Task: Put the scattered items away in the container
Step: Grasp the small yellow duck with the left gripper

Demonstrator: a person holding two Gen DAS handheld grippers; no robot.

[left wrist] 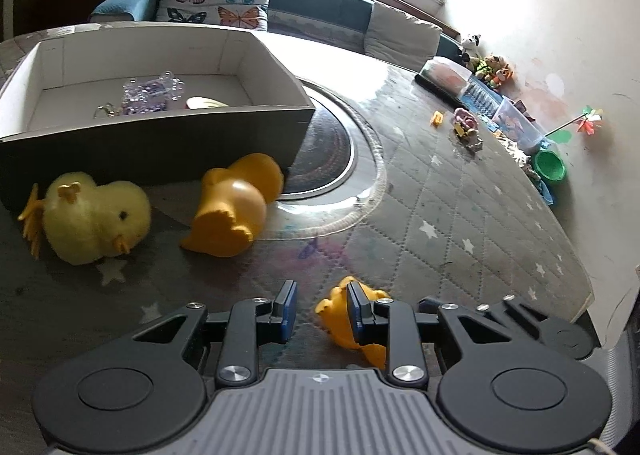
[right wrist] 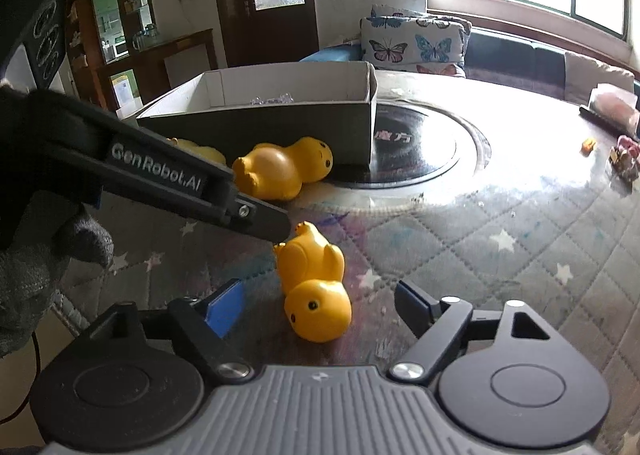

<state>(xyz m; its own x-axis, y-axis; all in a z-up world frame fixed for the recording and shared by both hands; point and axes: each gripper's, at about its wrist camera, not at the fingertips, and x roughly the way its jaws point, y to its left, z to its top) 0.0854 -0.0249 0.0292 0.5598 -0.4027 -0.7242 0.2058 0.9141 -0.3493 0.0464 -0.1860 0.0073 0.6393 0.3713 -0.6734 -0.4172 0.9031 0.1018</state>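
A small yellow rubber duck (right wrist: 316, 283) lies on its side on the quilted table, between the wide-apart fingers of my right gripper (right wrist: 320, 291), which is open and does not touch it. My left gripper (left wrist: 322, 309) is open too. The same duck (left wrist: 338, 315) lies against its right finger, and its left pad is clear of the duck. In the right wrist view the left gripper's tip (right wrist: 276, 229) hangs over the duck's tail. A larger yellow duck (left wrist: 236, 211) and a fuzzy chick (left wrist: 92, 219) lie in front of the cardboard box (left wrist: 160, 139).
The box holds a clear beaded item (left wrist: 154, 93) and a pale object. A black round plate (left wrist: 328, 151) is set into the table beside it. Small toys (left wrist: 464, 123), plastic tubs (left wrist: 516, 123) and a green cup (left wrist: 551, 166) line the far right edge. A gloved hand (right wrist: 24, 279) holds the left gripper.
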